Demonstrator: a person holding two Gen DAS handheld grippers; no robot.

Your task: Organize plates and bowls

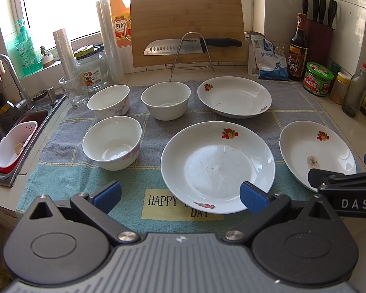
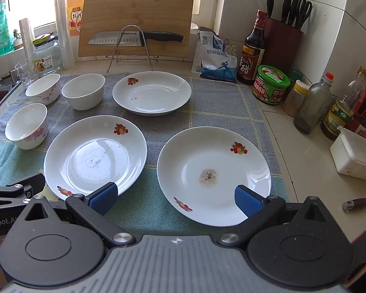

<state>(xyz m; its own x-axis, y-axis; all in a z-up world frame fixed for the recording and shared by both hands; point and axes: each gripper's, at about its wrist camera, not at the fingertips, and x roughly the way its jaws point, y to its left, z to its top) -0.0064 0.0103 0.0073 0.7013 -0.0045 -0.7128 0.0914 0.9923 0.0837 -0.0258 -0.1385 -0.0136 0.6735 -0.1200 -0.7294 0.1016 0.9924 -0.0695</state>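
Observation:
Three white plates with fruit prints lie on a grey-green towel (image 1: 61, 178): a near middle plate (image 1: 217, 166) (image 2: 95, 153), a right plate with a brown stain (image 1: 317, 151) (image 2: 213, 174), and a far plate (image 1: 234, 96) (image 2: 151, 92). Three white bowls stand at the left: near (image 1: 112, 142) (image 2: 26, 125), far left (image 1: 109, 101) (image 2: 43, 88), far middle (image 1: 166, 100) (image 2: 83, 90). My left gripper (image 1: 180, 196) is open and empty, above the towel's front edge. My right gripper (image 2: 175, 199) is open and empty, over the stained plate's near rim.
A cutting board (image 1: 186, 24), a knife on a wire rack (image 1: 192, 45) and bottles and jars (image 2: 272, 86) line the back and right. A sink (image 1: 14, 136) is at the left with a glass (image 1: 73, 89) beside it. A white box (image 2: 356, 156) sits at the right.

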